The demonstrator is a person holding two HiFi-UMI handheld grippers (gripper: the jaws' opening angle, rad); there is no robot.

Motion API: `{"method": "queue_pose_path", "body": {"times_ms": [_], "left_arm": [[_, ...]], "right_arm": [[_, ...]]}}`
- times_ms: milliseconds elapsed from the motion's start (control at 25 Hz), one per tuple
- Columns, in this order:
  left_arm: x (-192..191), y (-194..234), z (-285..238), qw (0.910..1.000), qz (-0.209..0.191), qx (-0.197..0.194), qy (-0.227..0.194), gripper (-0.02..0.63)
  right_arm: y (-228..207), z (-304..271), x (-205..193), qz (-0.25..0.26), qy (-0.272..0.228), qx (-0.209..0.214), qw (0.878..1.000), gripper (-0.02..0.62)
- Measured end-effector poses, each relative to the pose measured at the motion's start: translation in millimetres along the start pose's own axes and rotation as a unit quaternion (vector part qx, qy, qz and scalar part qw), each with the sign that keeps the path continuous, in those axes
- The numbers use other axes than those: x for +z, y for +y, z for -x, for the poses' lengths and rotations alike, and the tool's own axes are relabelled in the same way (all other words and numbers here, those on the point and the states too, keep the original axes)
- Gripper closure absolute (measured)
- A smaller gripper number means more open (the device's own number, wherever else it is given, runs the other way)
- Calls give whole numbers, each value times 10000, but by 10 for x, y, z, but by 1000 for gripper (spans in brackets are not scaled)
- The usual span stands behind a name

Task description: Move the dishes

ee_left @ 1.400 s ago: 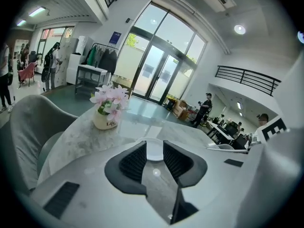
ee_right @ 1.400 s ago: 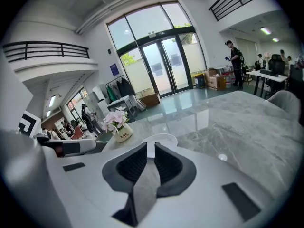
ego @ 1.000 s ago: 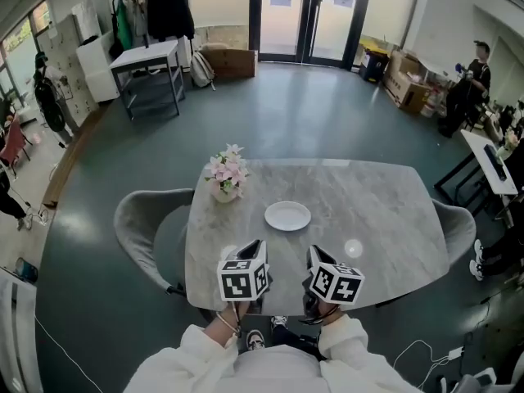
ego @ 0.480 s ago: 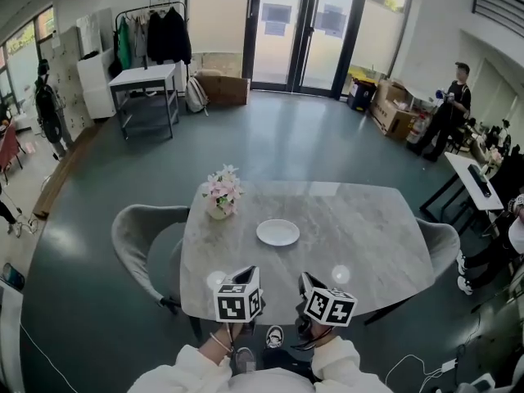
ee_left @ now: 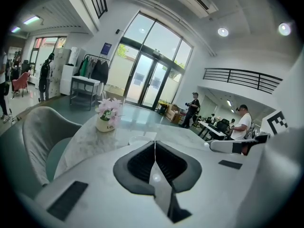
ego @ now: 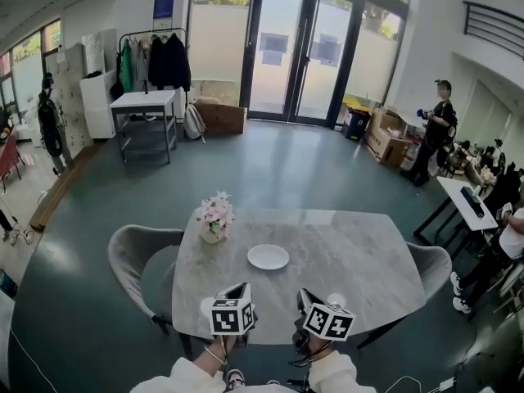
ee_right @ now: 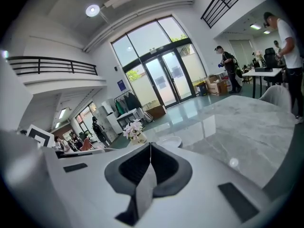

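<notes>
1. White plate (ego: pixel 268 257) sits mid-table (ego: pixel 368 277), ahead of both grippers and well apart from them.
2. Left gripper (ee_left: pixel 154 144) and right gripper (ee_right: pixel 150 146): jaws together, nothing held.
3. The round plate looks slightly nearer the left gripper.

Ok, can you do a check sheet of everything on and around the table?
Surface: grey marble table.
Job's things: one empty white plate near the middle.
Clutter: pot of pink flowers, left of the plate, not touching.
Grippers: left gripper and right gripper both shut, empty.
Cables: white cable on the floor, lower right.
Surroundings: grey chairs at both ends, glass doors, people far right.
</notes>
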State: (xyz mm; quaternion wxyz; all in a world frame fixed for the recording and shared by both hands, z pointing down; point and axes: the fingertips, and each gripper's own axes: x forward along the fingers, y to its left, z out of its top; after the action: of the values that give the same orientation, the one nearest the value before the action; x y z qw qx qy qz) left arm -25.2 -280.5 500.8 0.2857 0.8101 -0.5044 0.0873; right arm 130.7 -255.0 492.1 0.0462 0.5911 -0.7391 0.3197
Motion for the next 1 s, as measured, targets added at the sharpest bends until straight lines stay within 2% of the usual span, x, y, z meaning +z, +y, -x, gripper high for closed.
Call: {"method": "queue_pose_path", "body": {"times_ms": [120, 320, 640, 1000], "left_arm": [[-35, -102, -47, 10000, 25, 49, -8, 595], [-178, -314, -125, 9997, 176, 172, 76, 595], [-283, -643, -196, 9993, -37, 366, 61, 594], [-226, -589, -69, 9967, 3, 815, -41, 594]], "right_arm": [[-144, 52, 5, 66, -17, -42, 10000, 535], [-351, 204, 26, 578, -18, -119, 9983, 534], [-622, 219, 7, 371, 80, 201, 9991, 534], [-544, 137, 33, 362, 224, 583, 9974, 534]]}}
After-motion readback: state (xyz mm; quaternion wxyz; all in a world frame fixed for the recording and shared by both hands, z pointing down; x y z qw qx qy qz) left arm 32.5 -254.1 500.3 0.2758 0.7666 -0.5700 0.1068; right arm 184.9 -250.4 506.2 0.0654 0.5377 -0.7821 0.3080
